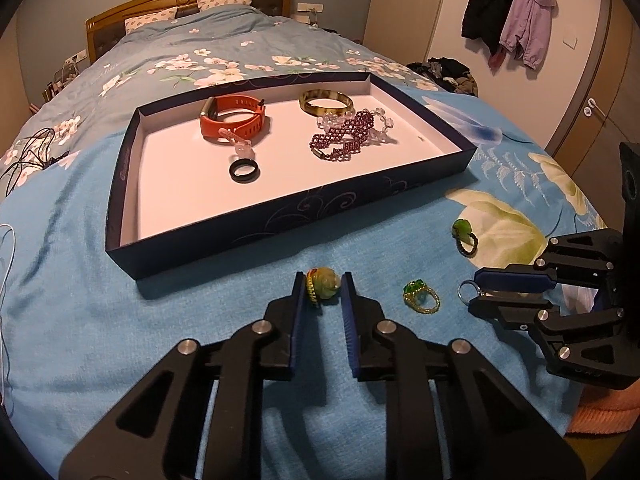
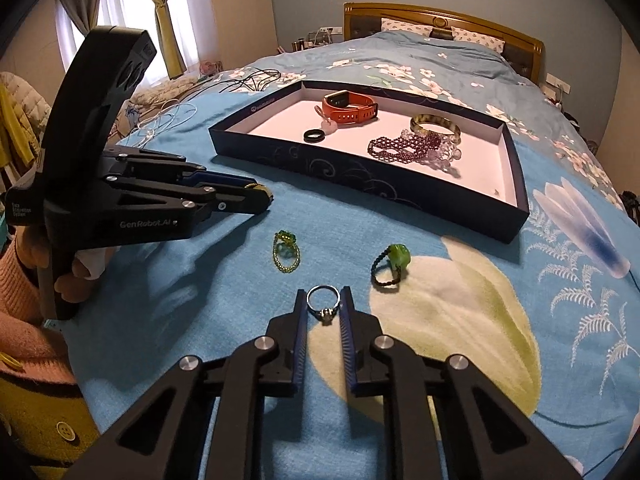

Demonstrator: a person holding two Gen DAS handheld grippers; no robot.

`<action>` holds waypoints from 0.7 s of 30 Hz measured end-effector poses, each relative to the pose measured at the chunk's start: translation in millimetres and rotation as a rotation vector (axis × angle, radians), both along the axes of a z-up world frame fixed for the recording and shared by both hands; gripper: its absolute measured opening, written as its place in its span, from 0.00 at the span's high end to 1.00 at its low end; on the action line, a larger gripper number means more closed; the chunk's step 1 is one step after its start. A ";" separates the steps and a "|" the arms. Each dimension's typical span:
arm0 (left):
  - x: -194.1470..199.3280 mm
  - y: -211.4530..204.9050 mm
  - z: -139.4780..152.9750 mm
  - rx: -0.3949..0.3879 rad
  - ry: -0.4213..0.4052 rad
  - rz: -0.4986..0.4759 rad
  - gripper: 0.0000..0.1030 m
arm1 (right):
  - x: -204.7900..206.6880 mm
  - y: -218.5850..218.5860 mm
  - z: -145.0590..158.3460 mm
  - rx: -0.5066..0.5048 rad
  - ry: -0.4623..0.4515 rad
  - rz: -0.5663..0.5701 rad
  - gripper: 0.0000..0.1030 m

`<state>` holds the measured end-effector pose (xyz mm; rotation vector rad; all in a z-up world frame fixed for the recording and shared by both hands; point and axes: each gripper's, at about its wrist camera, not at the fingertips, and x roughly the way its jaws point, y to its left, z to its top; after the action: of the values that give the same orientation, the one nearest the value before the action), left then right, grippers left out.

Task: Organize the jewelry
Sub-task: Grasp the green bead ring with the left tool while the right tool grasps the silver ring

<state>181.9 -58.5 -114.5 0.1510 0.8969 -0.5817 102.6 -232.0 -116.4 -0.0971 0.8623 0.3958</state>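
Note:
A dark blue box lid (image 1: 280, 216) (image 2: 360, 176) lies on the bed as a tray. In it are an orange watch band (image 1: 232, 118), a black ring (image 1: 244, 170), a horn bangle (image 1: 326, 102) and a purple bead bracelet (image 1: 344, 136). My left gripper (image 1: 323, 286) is shut on a yellow-green bead ring (image 1: 323, 284); it also shows in the right wrist view (image 2: 256, 196). My right gripper (image 2: 323, 304) is shut on a silver ring (image 2: 324, 300); it also shows in the left wrist view (image 1: 476, 292). A green bead ring (image 1: 420, 296) (image 2: 286, 252) and a green stone ring on a black band (image 1: 464, 236) (image 2: 390, 266) lie on the blue cloth.
The blue cloth (image 1: 200, 320) covers the floral bedspread (image 1: 200, 52). Cables (image 1: 28, 156) (image 2: 240, 80) lie at the bed's left side. Coats (image 1: 512, 16) hang on the wall by a wardrobe. The headboard (image 2: 440, 20) is at the far end.

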 end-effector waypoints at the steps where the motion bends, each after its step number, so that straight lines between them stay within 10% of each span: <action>1: -0.3 -0.1 0.0 -0.001 -0.001 0.001 0.83 | -0.3 -0.7 0.2 0.004 0.001 -0.001 0.87; 21: -10.1 8.4 6.5 -0.033 -0.004 0.010 0.84 | 2.1 -16.6 8.5 0.116 0.015 -0.020 0.99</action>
<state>171.9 -50.1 -108.0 0.1175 0.8827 -0.5866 104.7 -248.6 -107.8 0.0217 0.8524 0.4279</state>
